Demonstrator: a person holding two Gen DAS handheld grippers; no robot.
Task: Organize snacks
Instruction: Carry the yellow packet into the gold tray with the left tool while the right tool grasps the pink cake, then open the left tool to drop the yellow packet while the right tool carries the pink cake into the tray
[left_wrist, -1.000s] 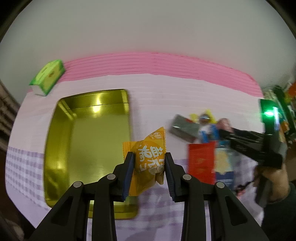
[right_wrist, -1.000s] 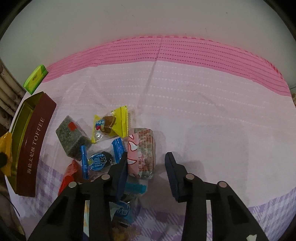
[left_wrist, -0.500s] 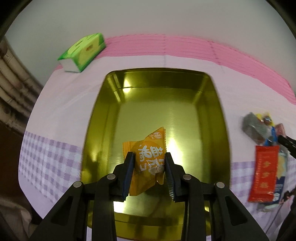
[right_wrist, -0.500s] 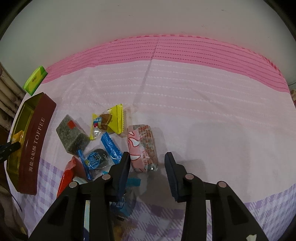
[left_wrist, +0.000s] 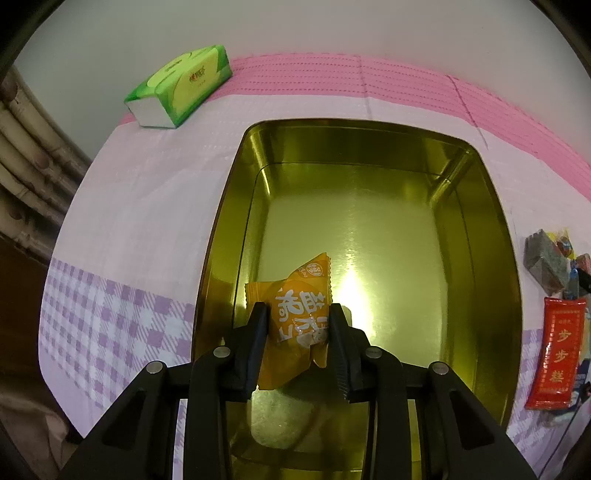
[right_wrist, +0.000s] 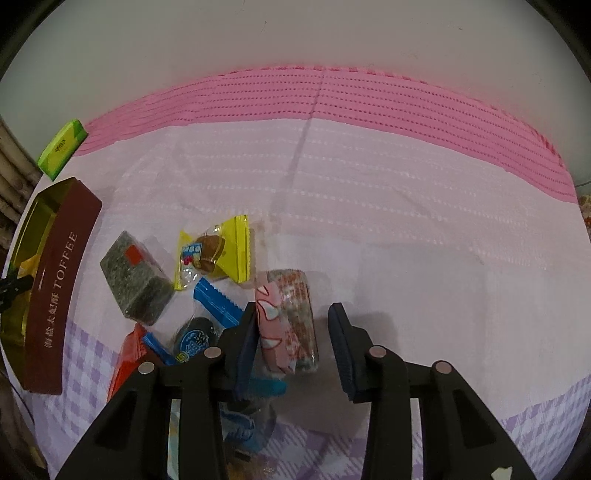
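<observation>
My left gripper (left_wrist: 297, 325) is shut on an orange snack packet (left_wrist: 295, 321) and holds it low inside the gold tin (left_wrist: 495, 258); a pale packet (left_wrist: 280, 417) lies in the tin below the jaws. My right gripper (right_wrist: 293, 332) points down over the snack pile, its jaws closing around a pink wrapped roll (right_wrist: 288, 321). The left pad is against the roll, while a gap remains at the right pad. Beside it lie a yellow candy packet (right_wrist: 218, 251), a grey block (right_wrist: 135, 275), blue wrappers (right_wrist: 216, 301) and a red packet (right_wrist: 127, 350).
A green tissue pack (left_wrist: 181, 85) sits at the back left of the pink cloth (right_wrist: 369, 192). The tin's brown "TOFFEE" side (right_wrist: 59, 288) faces the pile. A long red packet (left_wrist: 559, 350) and grey block (left_wrist: 543, 262) lie right of the tin. A wall stands behind.
My left gripper carried the orange packet leftward from the tin's edge to over and down into the tin. The right gripper's jaws narrowed around the pink roll, which now sits deeper between them.
</observation>
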